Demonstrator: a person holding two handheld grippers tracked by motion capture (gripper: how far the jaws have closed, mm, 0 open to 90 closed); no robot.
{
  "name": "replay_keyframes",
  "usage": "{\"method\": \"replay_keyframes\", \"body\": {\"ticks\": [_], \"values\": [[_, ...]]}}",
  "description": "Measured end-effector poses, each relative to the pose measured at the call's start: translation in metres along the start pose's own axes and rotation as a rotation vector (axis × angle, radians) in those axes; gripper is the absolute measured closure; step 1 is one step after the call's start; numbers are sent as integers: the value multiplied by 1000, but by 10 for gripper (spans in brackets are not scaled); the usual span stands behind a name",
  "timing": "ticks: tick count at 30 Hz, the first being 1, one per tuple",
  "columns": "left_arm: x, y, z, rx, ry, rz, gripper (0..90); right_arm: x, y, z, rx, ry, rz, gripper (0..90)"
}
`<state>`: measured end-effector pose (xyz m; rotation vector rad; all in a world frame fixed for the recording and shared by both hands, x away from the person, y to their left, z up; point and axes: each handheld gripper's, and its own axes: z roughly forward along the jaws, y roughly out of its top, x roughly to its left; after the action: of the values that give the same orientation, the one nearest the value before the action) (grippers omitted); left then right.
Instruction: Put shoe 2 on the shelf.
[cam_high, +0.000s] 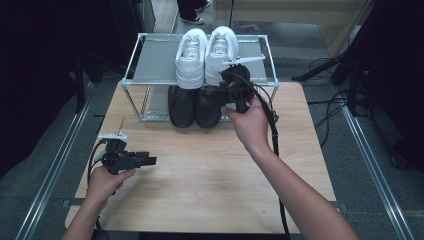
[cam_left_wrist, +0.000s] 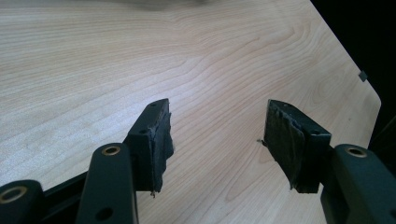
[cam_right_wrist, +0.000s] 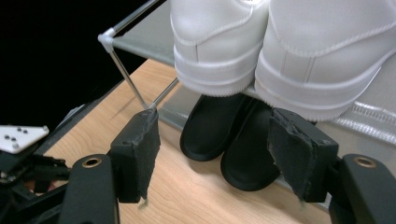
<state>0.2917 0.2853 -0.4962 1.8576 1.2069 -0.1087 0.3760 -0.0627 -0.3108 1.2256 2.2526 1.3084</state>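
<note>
Right tool (cam_right_wrist: 212, 156) hangs open right in front of the black shoes (cam_right_wrist: 231, 140) under the rack (cam_high: 150, 60); left tool (cam_left_wrist: 217, 140) sits open over bare tabletop (cam_left_wrist: 93, 70).

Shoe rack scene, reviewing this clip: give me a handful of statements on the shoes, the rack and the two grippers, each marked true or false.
1. The white shoes sit on the top shelf of the rack. True.
2. The black shoes stand on the shelf above the white pair. False: they sit at the bottom of the rack, under the white pair.
3. The right gripper has its jaws open, with the black shoes ahead of them. True.
4. The left gripper is clamped on a white shoe. False: its jaws are open over bare table, holding nothing.
5. The rack lies tipped on its side. False: it stands upright at the far end of the table.
</note>
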Motion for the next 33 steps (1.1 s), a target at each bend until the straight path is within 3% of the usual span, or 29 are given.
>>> {"method": "replay_keyframes", "body": {"ticks": [8, 12, 16, 22, 28, 33], "values": [[-1, 0, 0, -5, 6, 9, 404, -7, -35, 4, -5, 19, -9, 339], [-2, 0, 1, -2, 6, 14, 402, -14, -55, 5, 0, 60, 14, 337], [-3, 0, 1, -6, 9, 14, 402, -19, -74, 8, 9, 64, -8, 333], [-3, 0, 2, 0, 10, 22, 400, -28, -99, 7, 1, 70, 3, 330], [-4, 0, 1, -11, 21, 24, 400, -32, -121, 9, 7, 61, -46, 324], [-5, 0, 0, -17, 22, 31, 399, -40, -135, 6, 0, 68, -28, 321]]}}
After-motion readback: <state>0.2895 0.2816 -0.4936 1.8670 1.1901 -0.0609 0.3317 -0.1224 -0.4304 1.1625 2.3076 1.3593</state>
